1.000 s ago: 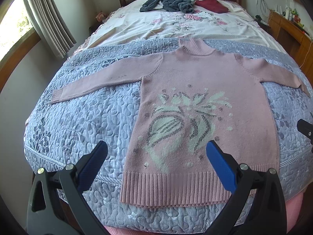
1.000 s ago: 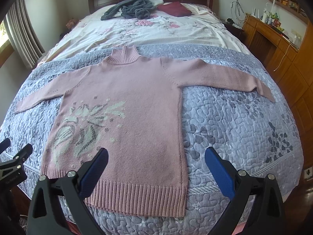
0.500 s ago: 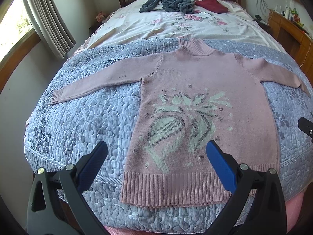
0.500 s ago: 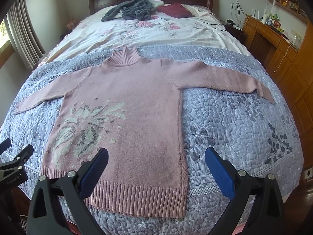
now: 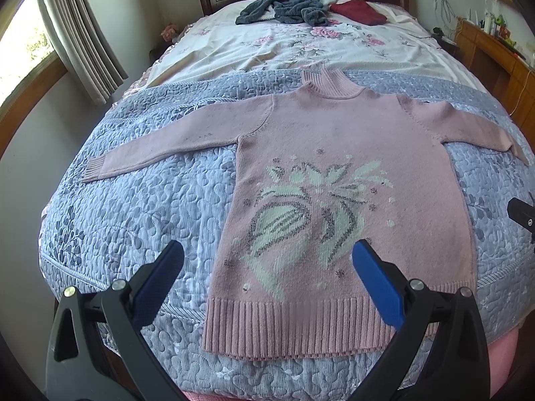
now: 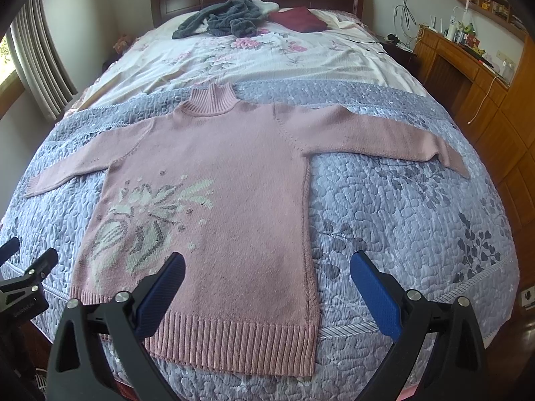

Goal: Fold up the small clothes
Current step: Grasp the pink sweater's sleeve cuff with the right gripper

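Observation:
A pink knit sweater (image 5: 334,153) with a pale leaf pattern lies flat, front up, on the grey quilted bedspread (image 5: 150,207), both sleeves spread sideways and its ribbed hem toward me. My left gripper (image 5: 267,264) hovers open above the hem's left part, nothing between its blue pads. In the right wrist view the same sweater (image 6: 240,173) fills the middle. My right gripper (image 6: 267,267) is open above the hem's right corner, holding nothing. The left gripper's black frame (image 6: 23,284) shows at that view's left edge.
Farther up the bed lie a floral sheet (image 5: 301,46), a dark grey garment pile (image 5: 284,10) and a dark red folded item (image 5: 357,11) by the headboard. A wooden cabinet (image 6: 485,93) runs along the right side, curtains (image 5: 80,33) and a window at the left.
Both grippers have drifted slightly, so the sweater sits a little lower in the right wrist view. The sweater has not moved and both grippers stay open.

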`<state>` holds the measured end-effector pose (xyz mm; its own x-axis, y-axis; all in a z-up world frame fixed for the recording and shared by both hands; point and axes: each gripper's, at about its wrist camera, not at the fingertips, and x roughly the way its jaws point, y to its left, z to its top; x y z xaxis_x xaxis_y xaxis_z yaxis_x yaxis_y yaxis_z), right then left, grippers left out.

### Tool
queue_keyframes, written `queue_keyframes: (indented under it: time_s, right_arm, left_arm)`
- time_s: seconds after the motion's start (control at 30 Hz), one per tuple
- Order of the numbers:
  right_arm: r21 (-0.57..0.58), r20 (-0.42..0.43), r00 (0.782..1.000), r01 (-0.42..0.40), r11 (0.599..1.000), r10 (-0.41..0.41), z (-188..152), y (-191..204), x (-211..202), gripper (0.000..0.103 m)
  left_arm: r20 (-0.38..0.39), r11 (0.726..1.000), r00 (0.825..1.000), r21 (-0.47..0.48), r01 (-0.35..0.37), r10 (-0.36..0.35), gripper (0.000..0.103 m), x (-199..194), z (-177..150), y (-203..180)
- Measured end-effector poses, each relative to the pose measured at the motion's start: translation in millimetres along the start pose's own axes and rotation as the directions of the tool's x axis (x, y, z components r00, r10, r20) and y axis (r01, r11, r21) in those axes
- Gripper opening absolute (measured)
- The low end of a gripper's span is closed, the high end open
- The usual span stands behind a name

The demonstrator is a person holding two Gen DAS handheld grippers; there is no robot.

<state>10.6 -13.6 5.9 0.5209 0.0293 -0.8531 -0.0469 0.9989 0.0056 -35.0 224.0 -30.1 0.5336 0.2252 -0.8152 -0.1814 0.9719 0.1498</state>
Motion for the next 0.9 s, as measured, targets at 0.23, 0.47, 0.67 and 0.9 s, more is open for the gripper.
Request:
queue_keyframes:
  time_s: [0.23,0.47,0.67,0.9]
  right_arm:
    - [-0.003,0.012,1.0,-0.006,1.0,0.006,9,-13,11,0.099]
    - [0.144,0.001,1.0,-0.005,0.99,0.004,52,-99,47,0.099]
    - [0.263,-0.051,0.991,0.13,0.956,-0.121,97,-222,102,0.099]
    - [0.498,-0.174,0.978,0.185,0.847,-0.111,122,-379,178,0.099]
  left_arm:
    - [-0.021,1.0,1.0,-0.001,0.017,-0.017,0.1,15,15,-12]
    - [-0.024,0.999,0.999,0.012,0.039,-0.039,0.1,43,55,-48]
    - [-0.016,0.995,0.996,-0.03,0.091,-0.092,0.1,73,97,-80]
    - [-0.033,0.995,0.995,-0.046,0.091,-0.093,0.1,114,134,-116]
